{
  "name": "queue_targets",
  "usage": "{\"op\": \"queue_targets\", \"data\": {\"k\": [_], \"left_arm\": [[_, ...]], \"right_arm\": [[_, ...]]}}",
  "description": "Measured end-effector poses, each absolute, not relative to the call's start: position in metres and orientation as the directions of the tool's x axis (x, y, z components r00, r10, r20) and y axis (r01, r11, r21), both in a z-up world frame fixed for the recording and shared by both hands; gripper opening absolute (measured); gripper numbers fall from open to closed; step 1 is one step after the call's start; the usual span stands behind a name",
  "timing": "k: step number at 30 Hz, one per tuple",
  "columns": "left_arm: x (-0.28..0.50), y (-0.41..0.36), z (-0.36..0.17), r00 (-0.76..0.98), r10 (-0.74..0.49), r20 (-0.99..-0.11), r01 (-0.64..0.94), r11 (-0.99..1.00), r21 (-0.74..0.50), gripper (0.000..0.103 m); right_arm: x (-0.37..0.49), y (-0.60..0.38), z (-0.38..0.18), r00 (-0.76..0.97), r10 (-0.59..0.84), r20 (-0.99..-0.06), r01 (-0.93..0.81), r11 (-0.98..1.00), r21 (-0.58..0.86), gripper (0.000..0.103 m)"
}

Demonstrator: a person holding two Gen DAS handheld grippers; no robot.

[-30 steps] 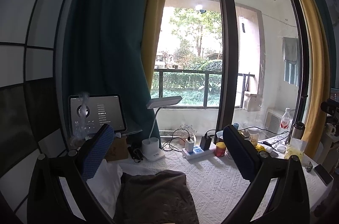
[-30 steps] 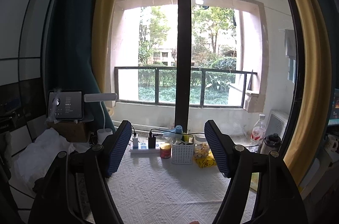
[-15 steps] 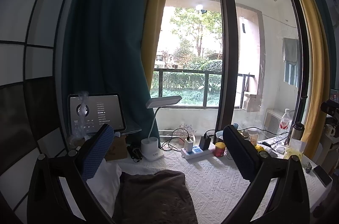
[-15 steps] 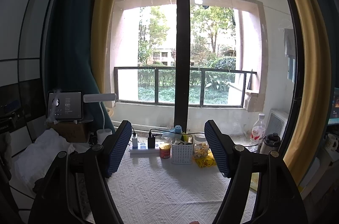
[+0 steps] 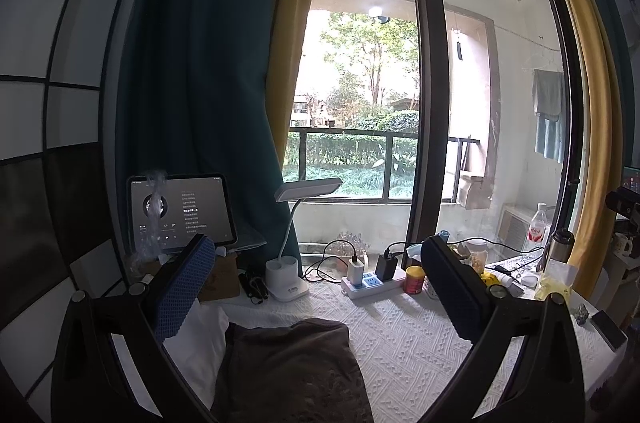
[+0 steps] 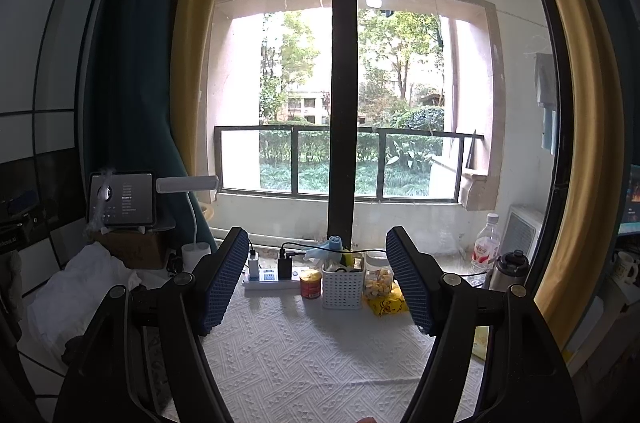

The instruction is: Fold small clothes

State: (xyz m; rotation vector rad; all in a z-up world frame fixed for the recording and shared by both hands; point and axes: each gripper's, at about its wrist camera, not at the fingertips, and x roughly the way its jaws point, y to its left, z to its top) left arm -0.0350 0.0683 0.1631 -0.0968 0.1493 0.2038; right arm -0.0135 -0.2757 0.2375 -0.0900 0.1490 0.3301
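Nothing moved since the earlier frames, left gripper point(image 5: 316, 283) jaws wide above brown folded garment point(image 5: 288, 371), right gripper point(image 6: 318, 283) wide, empty, over white tablecloth point(image 6: 320, 355)

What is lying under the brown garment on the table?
The brown garment rests on the white textured tablecloth, its left edge beside white cloth. Whether anything else lies beneath it cannot be seen; the fabric covers that.

A brown garment point(image 5: 288, 371) lies on a white tablecloth point(image 6: 320, 355) with a raised zigzag weave. Beside it sits white cloth point(image 5: 200, 343). Curtains hang teal point(image 5: 200, 63) and mustard yellow point(image 6: 580, 103). The basket point(image 6: 342, 287) is white, the can point(image 6: 311, 283) red with a yellow lid.
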Motion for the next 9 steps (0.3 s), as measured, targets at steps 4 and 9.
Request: {"op": "queue_targets", "data": {"k": [4,9], "left_arm": [[-0.035,0.0685,0.1631,0.968,0.195,-0.158,-0.21,0.974,-0.08,0.102],[-0.0346,0.0691,0.1613,0.967,0.197,-0.161,-0.211,0.974,-0.076,0.102]], "right_arm": [[-0.0139,-0.2756,0.2376,0.935,0.316,-0.161,-0.329,0.942,-0.062,0.075],[-0.014,-0.275,0.236,0.935,0.315,-0.166,-0.328,0.942,-0.063,0.075]]}}
